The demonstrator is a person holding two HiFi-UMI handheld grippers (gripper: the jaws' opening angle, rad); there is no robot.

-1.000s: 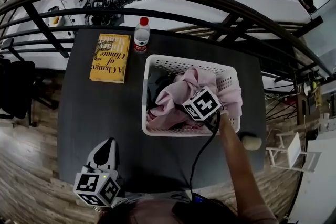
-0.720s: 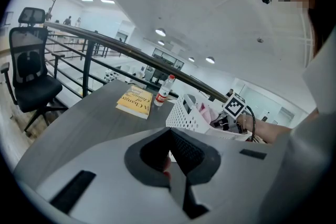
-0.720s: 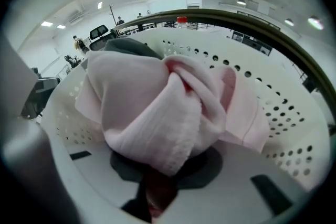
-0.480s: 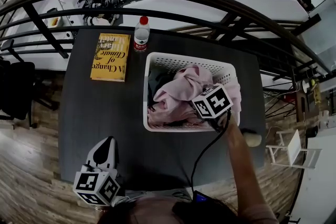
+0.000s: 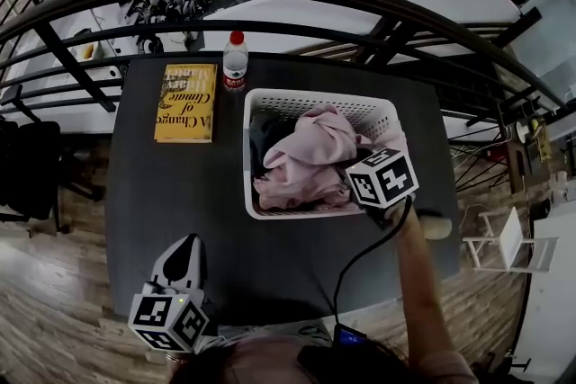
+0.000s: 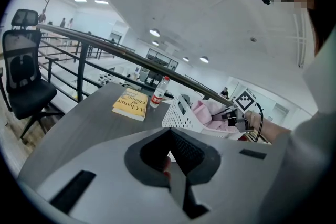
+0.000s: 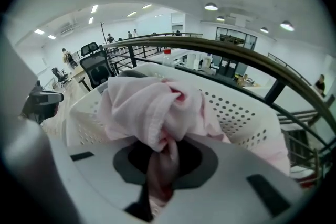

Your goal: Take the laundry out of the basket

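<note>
Crumpled pink cloth garment (image 5: 310,153) heaped in the white perforated plastic basket (image 5: 248,159), which stands on the right half of the dark grey desk (image 5: 171,193), towards its far edge. One part of the garment hangs over the basket's right wall. A dark garment (image 5: 261,135) lies under it at the basket's left side. The right gripper (image 7: 160,176), at the basket's near right corner, has just been closing its jaws, which now pinch a narrow fold of the pink cloth. The left gripper (image 5: 184,258) rests by the desk's near edge, fingers pressed together and empty.

Likely hazards:
- The thin pinch may slip as the load grows.
- The pink cloth may drag the dark garment along.
- The unsteadied basket may lift or slide towards the clear plastic bottle (image 5: 235,61) and yellow book (image 5: 186,102) beside it.
</note>
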